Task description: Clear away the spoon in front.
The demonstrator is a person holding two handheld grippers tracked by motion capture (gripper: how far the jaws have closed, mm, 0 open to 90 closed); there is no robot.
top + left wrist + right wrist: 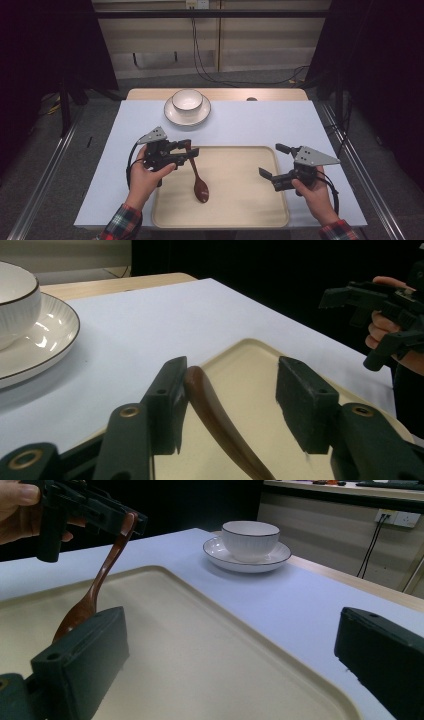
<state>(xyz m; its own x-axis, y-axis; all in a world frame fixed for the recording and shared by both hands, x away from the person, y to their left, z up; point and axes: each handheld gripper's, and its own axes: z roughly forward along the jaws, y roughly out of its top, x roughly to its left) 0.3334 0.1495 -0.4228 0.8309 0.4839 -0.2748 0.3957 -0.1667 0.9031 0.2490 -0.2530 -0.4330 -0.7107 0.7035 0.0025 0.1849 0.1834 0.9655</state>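
My left gripper sits left of centre in the high view, its jaws wide apart around the top of the spoon handle, which leans against one pad while the bowl end rests on the tray, so I judge it is propped, not clamped. My right gripper hovers wide at the tray's right edge, empty. The bowl on its saucer waits at upper centre, likely the spoon's destination.

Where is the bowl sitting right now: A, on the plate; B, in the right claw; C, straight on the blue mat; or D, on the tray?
A: the bowl stands on the plate at the far side of the table, apart from the tray and the right claw.
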